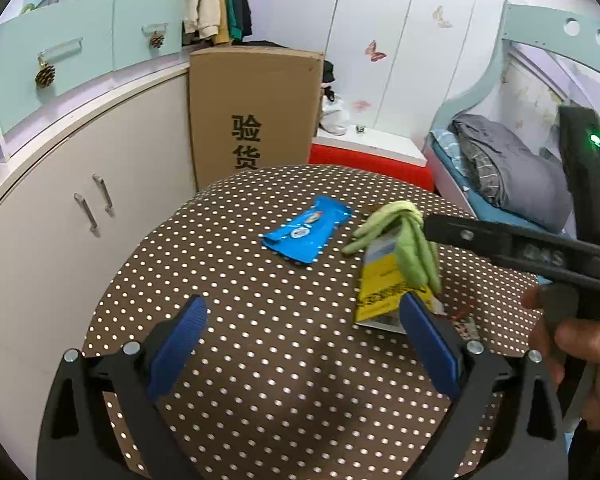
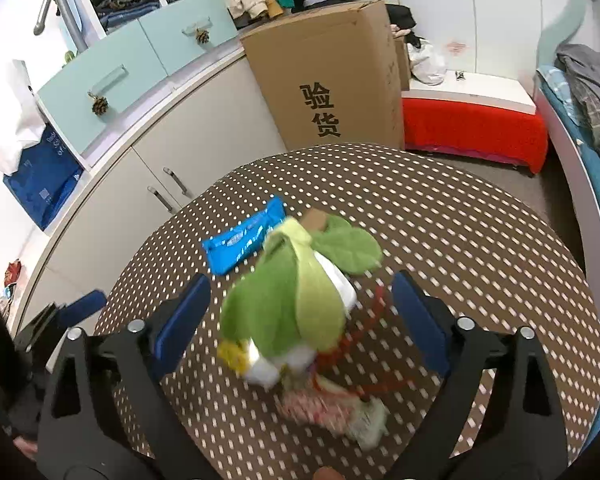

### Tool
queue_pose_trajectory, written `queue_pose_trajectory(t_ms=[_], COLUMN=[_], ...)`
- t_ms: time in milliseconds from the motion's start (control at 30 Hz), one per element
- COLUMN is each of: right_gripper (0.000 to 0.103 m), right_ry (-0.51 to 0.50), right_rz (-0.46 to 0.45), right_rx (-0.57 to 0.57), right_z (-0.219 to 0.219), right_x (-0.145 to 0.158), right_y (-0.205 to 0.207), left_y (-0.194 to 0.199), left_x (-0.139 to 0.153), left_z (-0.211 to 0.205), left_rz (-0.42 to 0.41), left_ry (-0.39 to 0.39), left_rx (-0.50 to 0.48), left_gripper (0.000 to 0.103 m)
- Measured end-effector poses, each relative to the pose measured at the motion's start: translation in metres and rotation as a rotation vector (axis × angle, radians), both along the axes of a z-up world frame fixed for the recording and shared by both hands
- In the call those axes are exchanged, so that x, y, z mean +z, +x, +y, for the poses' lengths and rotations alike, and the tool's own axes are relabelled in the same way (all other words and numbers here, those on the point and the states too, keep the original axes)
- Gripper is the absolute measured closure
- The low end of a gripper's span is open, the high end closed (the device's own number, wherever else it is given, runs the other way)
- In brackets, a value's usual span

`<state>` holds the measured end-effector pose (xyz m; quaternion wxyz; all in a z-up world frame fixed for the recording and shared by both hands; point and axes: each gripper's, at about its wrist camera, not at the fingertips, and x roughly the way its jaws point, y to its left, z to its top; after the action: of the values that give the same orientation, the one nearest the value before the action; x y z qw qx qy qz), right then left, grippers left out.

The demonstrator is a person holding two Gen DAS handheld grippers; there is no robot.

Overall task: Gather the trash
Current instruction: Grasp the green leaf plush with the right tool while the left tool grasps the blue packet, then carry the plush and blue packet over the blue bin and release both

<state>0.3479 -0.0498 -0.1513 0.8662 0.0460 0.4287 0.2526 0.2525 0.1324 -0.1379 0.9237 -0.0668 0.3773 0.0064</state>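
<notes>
A blue snack wrapper (image 1: 306,234) lies flat on the round polka-dot table (image 1: 236,320). To its right lies a pile: green leafy scraps (image 1: 408,236) on a yellow and white package (image 1: 384,288), with red-patterned trash beside it. My left gripper (image 1: 300,344) is open and empty over the table's near side. My right gripper (image 2: 300,328) is open, its jaws on either side of the blurred green scraps (image 2: 300,300) and package; the blue wrapper (image 2: 244,240) lies beyond. The right gripper also shows in the left wrist view (image 1: 500,240).
A tall cardboard box (image 1: 256,112) stands behind the table. White cabinets (image 1: 60,216) run along the left. A red-skirted bench (image 2: 472,132) and a bed (image 1: 500,172) are at the right.
</notes>
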Motion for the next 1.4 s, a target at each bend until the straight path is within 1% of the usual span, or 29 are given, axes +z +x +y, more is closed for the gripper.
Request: queue_pose_trajectory(t_ms=[33,67,100,133,167,200,233,267,333,567,733,767,800,833,867,900,967,1000,1033,1100,1133,1200,1400], right_gripper=[0.023,0.034,0.041,0.059,0.067,0.068,0.072,0.079,0.087,0.088,0.088,0.088,0.088,0.088,0.088,0.088,0.088,0.088,0.088,0.088,0.088,0.088,0.088], right_ry=[-0.009,-0.018,-0.022,-0.026,-0.023,-0.003,0.022,0.034,0.047,0.083,0.087,0.088,0.087,0.085,0.088,0.091,0.089,0.092,0.096,0.098,0.101,0.102,0.109], right_rz=[0.005,0.016,0.024,0.039,0.046,0.046,0.046,0.041,0.029,0.01,-0.001,-0.003,-0.008,-0.013,-0.017,-0.02,-0.028,-0.032,-0.035,-0.046,-0.049,-0.055,-0.074], right_rx=[-0.003,-0.002,0.0,0.001,-0.005,-0.009,-0.009,-0.008,-0.016,-0.051,-0.053,-0.054,-0.054,-0.055,-0.057,-0.059,-0.061,-0.064,-0.065,-0.069,-0.07,-0.072,-0.083], right_z=[0.004,0.009,0.011,0.012,0.012,0.009,0.005,-0.001,-0.01,-0.038,-0.045,-0.046,-0.047,-0.046,-0.047,-0.049,-0.051,-0.053,-0.056,-0.06,-0.061,-0.063,-0.073], right_x=[-0.003,-0.008,-0.01,-0.015,-0.018,-0.018,-0.017,-0.015,-0.011,-0.002,0.003,0.004,0.005,0.007,0.008,0.009,0.011,0.013,0.014,0.018,0.019,0.022,0.03], right_y=[0.004,0.009,0.012,0.015,0.017,0.017,0.015,0.012,0.008,-0.003,-0.004,-0.004,-0.005,-0.006,-0.007,-0.007,-0.01,-0.012,-0.014,-0.018,-0.02,-0.024,-0.038], left_y=[0.001,0.004,0.006,0.009,0.012,0.016,0.018,0.024,0.035,0.087,0.12,0.127,0.131,0.135,0.135,0.135,0.133,0.131,0.127,0.121,0.118,0.11,0.083], left_x=[-0.001,-0.002,-0.004,-0.005,-0.006,-0.007,-0.008,-0.011,-0.017,-0.039,-0.053,-0.056,-0.058,-0.059,-0.059,-0.057,-0.055,-0.054,-0.052,-0.049,-0.048,-0.045,-0.038], left_z=[0.002,0.003,0.004,0.004,0.004,0.003,0.002,0.002,0.0,-0.006,-0.009,-0.01,-0.012,-0.015,-0.017,-0.02,-0.025,-0.025,-0.026,-0.026,-0.025,-0.022,-0.015], left_rz=[0.002,0.006,0.007,0.009,0.011,0.012,0.012,0.017,0.028,0.074,0.117,0.131,0.144,0.148,0.141,0.138,0.141,0.139,0.133,0.133,0.13,0.128,0.102], left_ry=[0.001,0.004,0.005,0.006,0.009,0.013,0.017,0.025,0.037,0.092,0.135,0.139,0.136,0.16,0.159,0.151,0.164,0.157,0.143,0.134,0.123,0.088,-0.005], left_rx=[0.003,0.008,0.011,0.011,0.011,0.011,0.009,0.004,-0.003,-0.048,-0.083,-0.098,-0.115,-0.134,-0.157,-0.18,-0.202,-0.209,-0.222,-0.219,-0.217,-0.209,-0.202], left_gripper=[0.008,0.008,0.008,0.008,0.008,0.008,0.008,0.008,0.008,0.008,0.009,0.011,0.026,0.028,0.042,0.054,0.063,0.076,0.083,0.088,0.089,0.092,0.095])
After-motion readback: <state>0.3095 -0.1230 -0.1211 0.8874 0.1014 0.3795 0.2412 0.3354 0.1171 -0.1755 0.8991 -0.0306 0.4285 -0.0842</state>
